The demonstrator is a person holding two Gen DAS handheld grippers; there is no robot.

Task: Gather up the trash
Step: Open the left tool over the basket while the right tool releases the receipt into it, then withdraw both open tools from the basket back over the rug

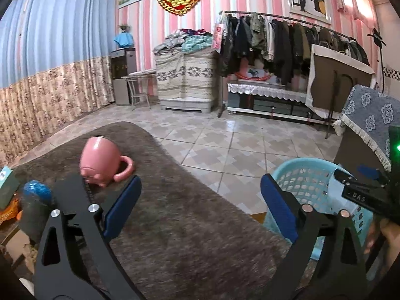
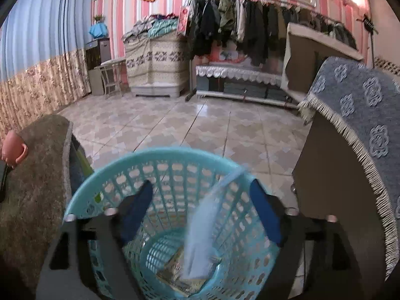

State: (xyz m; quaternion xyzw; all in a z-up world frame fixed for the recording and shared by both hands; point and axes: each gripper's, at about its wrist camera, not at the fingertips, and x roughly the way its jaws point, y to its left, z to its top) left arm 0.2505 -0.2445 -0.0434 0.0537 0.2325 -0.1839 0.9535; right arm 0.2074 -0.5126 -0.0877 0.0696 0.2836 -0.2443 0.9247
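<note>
Clutter at the far left of the left wrist view is the first hazard: a blue ball (image 1: 37, 191), a small box (image 1: 6, 182) and an orange wrapper (image 1: 8, 210) sit crowded at the rug's edge, so a reach for the wrapper could knock the ball off. Beside them a pink mug (image 1: 100, 160) lies tipped on the brown rug (image 1: 187, 225), just past the left gripper (image 1: 200, 205), whose jaws stand wide and empty; a careless sweep could roll the mug to the tiles. Further right, the right gripper (image 2: 202, 212) hangs over the turquoise basket (image 2: 82, 192), jaws wide, and a pale blurred piece of trash (image 2: 200, 245) appears to be dropping inside onto wrappers (image 2: 175, 275) at the bottom. Light trash could catch the rim, and the gripper could tip the basket.
</note>
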